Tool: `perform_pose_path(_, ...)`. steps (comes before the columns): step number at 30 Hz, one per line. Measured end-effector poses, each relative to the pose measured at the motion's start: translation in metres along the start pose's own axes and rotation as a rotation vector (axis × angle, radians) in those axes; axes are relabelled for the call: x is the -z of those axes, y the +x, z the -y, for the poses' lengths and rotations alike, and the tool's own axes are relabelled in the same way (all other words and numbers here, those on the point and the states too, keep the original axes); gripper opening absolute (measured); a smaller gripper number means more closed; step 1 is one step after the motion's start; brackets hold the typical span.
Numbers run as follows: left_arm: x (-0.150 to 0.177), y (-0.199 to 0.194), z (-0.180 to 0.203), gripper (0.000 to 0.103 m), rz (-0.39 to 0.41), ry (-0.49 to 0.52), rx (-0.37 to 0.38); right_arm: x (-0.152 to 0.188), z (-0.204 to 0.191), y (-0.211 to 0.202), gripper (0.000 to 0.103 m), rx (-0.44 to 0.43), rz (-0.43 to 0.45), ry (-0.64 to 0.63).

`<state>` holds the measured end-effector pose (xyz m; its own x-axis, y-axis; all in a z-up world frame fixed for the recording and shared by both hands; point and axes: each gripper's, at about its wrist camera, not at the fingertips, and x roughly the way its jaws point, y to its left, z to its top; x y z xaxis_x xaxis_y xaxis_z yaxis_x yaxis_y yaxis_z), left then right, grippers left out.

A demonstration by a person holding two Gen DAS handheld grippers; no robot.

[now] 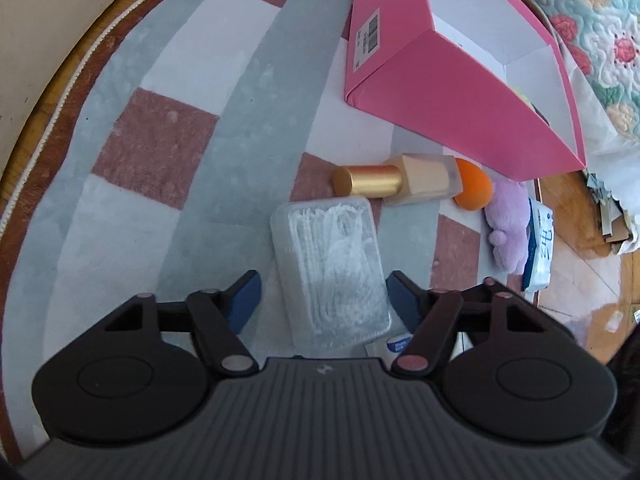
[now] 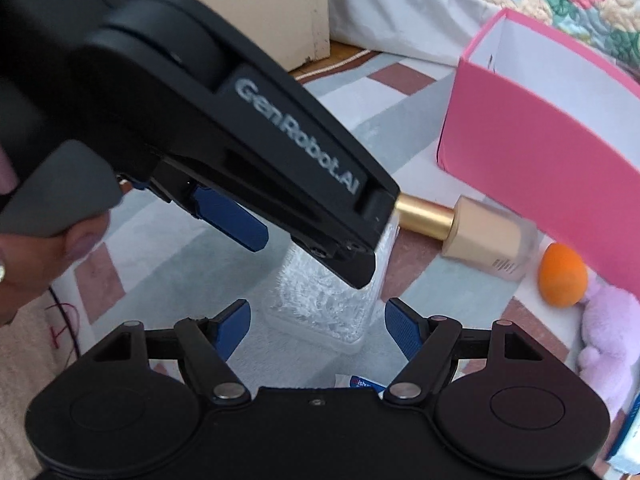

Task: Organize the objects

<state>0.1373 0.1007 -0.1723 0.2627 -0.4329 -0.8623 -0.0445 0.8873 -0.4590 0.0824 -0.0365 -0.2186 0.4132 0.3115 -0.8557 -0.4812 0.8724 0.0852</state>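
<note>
Where black casing shows, "GenRobot.AI" lettering.

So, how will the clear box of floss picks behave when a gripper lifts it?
The clear box looks like thin smooth plastic, so it may slip or flex between the pads. It is probably light, since only small white picks fill it. Lying flat on the rug, it should not roll.

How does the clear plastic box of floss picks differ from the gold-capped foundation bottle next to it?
The clear plastic box of white floss picks is flat, rectangular and see-through; the frosted beige foundation bottle with the gold cylindrical cap is blocky and opaque-looking. The box sits between the left tool's open fingers; the bottle lies beyond them, beside the pink cardboard box. Both lie on the rug.
</note>
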Motion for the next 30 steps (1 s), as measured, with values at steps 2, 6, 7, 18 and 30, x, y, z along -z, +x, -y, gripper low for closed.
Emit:
perform_pose_path(2,0.000,0.000,-0.002,0.052,0.010,-0.002,0.012,0.001,0.001,0.005,0.071,0.000,-0.007,0.013)
perform_pose_path(6,0.005,0.006,0.003,0.044,0.046,-0.018,-0.025,0.004,0.002,0.005,0.069,-0.008,0.010,0.029)
perform_pose_path(7,0.006,0.005,0.006,0.044,0.058,-0.011,-0.036,0.005,0.002,0.005,0.069,-0.007,0.016,0.036)
perform_pose_path(18,0.024,-0.006,0.010,0.038,0.070,0.018,-0.029,0.012,-0.006,-0.010,0.068,0.008,0.039,0.046)
perform_pose_path(30,0.046,-0.068,0.046,0.037,0.235,0.126,0.053,0.010,-0.005,-0.090,0.068,0.047,0.190,0.032)
